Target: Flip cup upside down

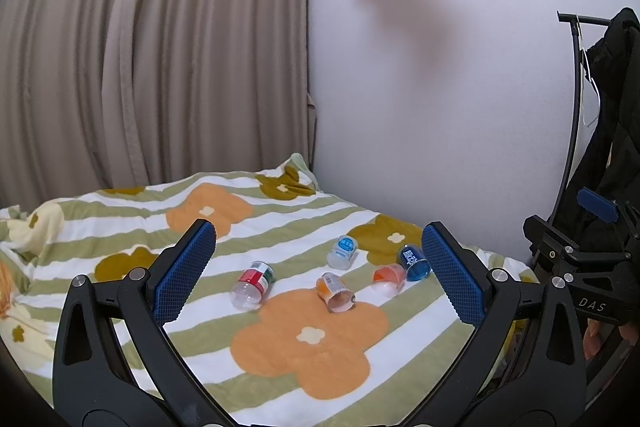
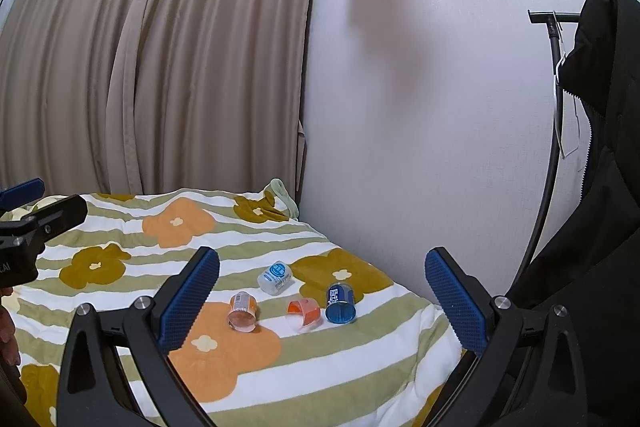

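Several small plastic cups lie on their sides on a floral striped blanket: a red-and-green one, an orange one, a red-orange one, a blue one and a white-and-blue one. The right wrist view shows the orange, red-orange, blue and white cups; the red-and-green one is hidden. My left gripper is open and empty, held above and short of the cups. My right gripper is open and empty, also short of them.
Beige curtains hang behind the bed and a white wall runs along its right side. A black coat on a rack hangs at the right. The right gripper's body shows at the left view's right edge.
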